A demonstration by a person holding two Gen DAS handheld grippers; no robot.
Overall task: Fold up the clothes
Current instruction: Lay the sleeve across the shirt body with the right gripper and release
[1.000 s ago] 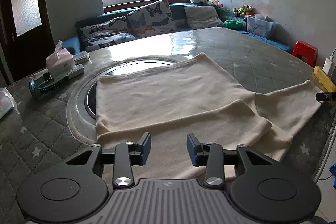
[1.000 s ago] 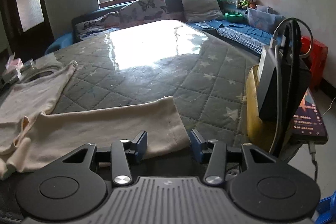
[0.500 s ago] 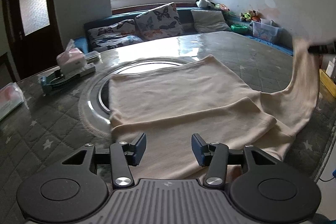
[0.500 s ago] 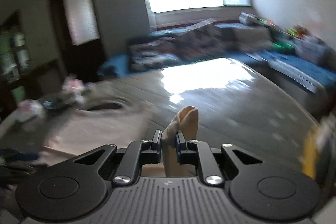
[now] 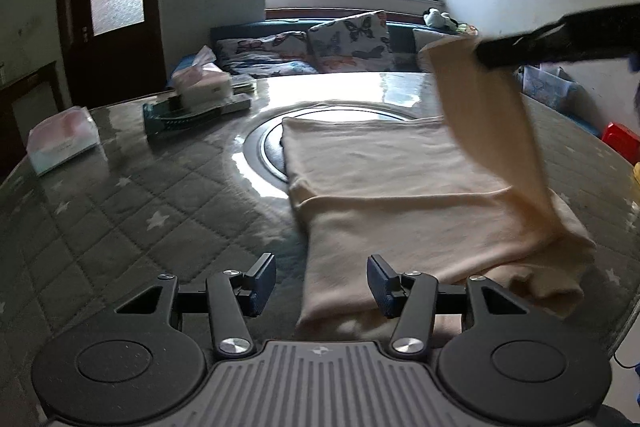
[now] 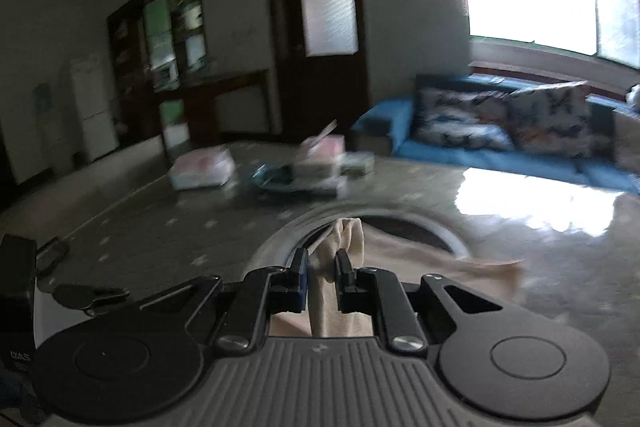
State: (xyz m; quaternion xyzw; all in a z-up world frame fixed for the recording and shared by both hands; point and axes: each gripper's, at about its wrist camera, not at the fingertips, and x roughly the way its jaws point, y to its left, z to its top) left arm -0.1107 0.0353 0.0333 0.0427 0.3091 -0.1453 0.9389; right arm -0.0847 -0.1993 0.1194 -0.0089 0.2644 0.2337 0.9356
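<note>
A cream garment lies spread on the round table, partly over the glass turntable. My left gripper is open and empty, low over the garment's near left edge. My right gripper is shut on the garment's sleeve and holds it up. In the left wrist view the right gripper shows as a dark bar at the upper right, with the sleeve hanging from it over the garment's body.
Tissue packs and a tissue box on a dark tray sit on the table's far left. A blue sofa with butterfly pillows stands beyond the table. A red stool is at the right.
My right gripper has carried the sleeve higher and leftward over the garment's body. My left gripper has shifted left, toward the garment's left edge, still open.
</note>
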